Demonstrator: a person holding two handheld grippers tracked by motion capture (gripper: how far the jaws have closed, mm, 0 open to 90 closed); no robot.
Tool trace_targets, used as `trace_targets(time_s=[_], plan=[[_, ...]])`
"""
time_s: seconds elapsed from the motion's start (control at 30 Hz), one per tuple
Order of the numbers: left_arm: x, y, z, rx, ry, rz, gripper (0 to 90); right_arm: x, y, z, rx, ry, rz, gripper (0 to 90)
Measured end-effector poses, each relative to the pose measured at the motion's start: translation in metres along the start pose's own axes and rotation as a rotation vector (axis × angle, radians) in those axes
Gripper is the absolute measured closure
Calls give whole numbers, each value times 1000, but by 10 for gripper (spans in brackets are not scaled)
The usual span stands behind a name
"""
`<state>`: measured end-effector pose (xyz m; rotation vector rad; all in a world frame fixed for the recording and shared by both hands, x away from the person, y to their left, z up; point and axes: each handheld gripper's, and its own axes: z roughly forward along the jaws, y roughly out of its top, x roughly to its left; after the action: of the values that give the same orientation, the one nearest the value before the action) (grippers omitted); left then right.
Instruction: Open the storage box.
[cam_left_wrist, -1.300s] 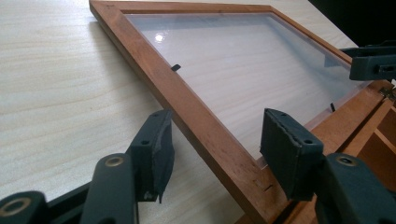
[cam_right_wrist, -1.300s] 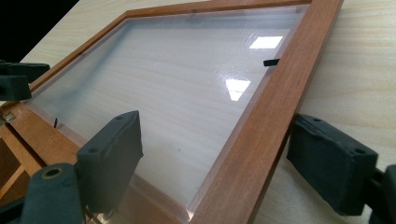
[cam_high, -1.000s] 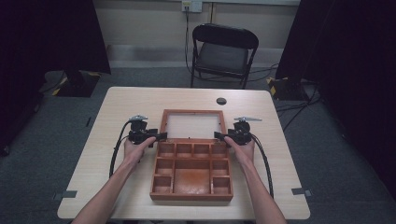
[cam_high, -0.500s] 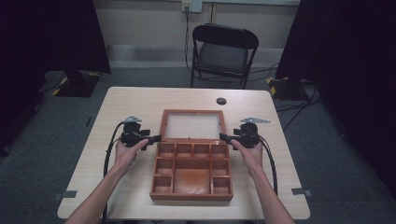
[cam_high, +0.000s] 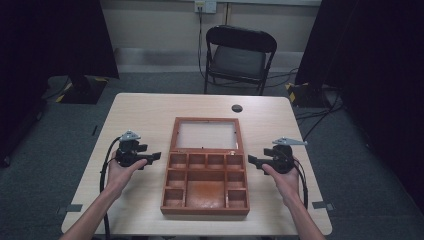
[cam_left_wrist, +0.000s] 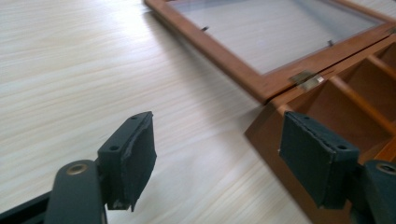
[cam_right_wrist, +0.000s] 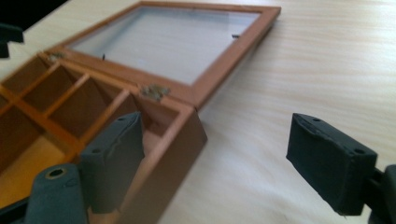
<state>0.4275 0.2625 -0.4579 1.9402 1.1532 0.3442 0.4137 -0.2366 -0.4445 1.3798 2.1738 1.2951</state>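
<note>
The wooden box (cam_high: 206, 181) is the landmark here, lying open on the pale wooden table (cam_high: 140, 112), nearer the person's edge than the far one. Beyond the table's far edge, behind the box, a black folding chair (cam_high: 239, 57) stands against the wall. The box's tray is split into small compartments along the back and sides around a larger middle one, and all that can be seen of them is bare wood. Its glass-paned lid (cam_high: 205, 135) is folded right back and lies flat on the table behind the tray, joined to it by small brass hinges (cam_left_wrist: 306, 79).

The left gripper (cam_high: 156, 156) is held just left of the box's back left corner, apart from it, pointing towards the box. Its jaws have just been opening; in the left gripper view they stand apart with only tabletop and the box corner beyond them, nothing between the pads. The right gripper (cam_high: 251, 161) is mirrored just right of the box, level with the back row of compartments, also clear of the wood. In the right gripper view its jaws are spread wide and hold nothing.

A small dark round object (cam_high: 237, 108) sits on the table behind the lid, near the far edge
</note>
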Motion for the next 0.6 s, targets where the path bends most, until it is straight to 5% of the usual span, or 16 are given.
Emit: trace_targets(time_s=[0.13, 0.37, 0.53, 0.6], plan=[[10, -12, -10, -9, 13, -36, 249, -1, -12, -12, 28, -40, -33, 178], [18, -32, -17, 83, 78, 4, 244, -12, -34, -21, 87, -95, -19, 177], [20, -42, -19, 100, 119, 28, 225, -22, -49, -23, 122, -151, 10, 181], [26, -45, -14, 138, 181, 3, 185, -27, -54, -22, 140, -188, 15, 181]])
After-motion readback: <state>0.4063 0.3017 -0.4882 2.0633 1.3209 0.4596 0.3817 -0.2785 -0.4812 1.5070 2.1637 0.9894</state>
